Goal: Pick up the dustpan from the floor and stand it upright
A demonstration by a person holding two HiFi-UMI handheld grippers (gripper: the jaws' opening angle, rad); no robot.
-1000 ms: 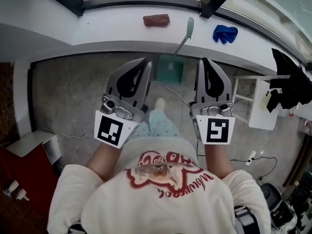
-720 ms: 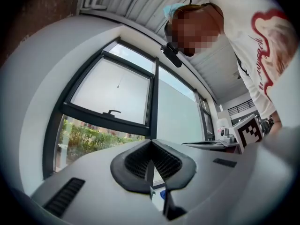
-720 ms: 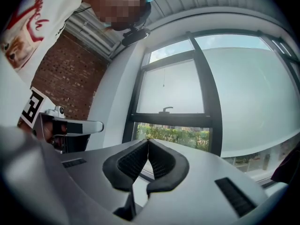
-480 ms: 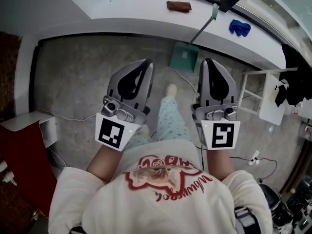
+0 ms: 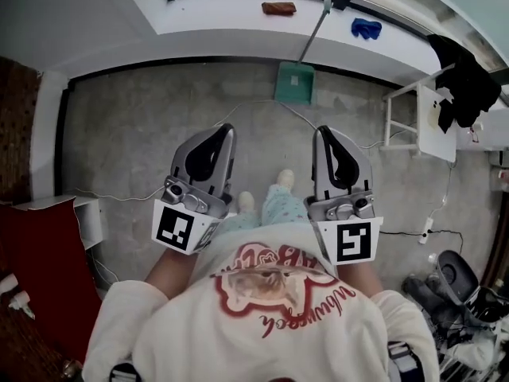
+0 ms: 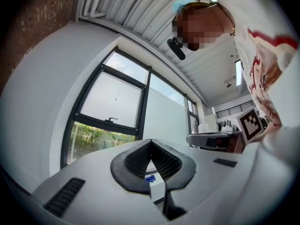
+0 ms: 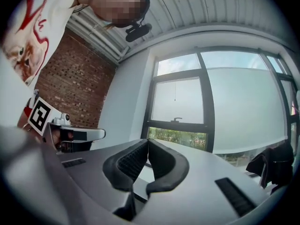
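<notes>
Since neither gripper has anything to carry, both sit at mid-frame just ahead of the person's chest. The left gripper's (image 5: 228, 129) jaws are pressed together on nothing, and the right gripper's (image 5: 320, 131) jaws likewise meet, empty. At lower right stands a dark bin (image 5: 450, 270) whose contents cannot be told. Beyond the jaws lies grey floor (image 5: 143, 126), crossed by a thin cable (image 5: 262, 104). Farthest, at upper centre, the green dustpan (image 5: 294, 82) rests its pan on the floor against the wall. Its long handle (image 5: 313, 29) leans on the white sill (image 5: 223, 10), which props it upright, so the task looks done. The pan seems to hold only a pale label.
</notes>
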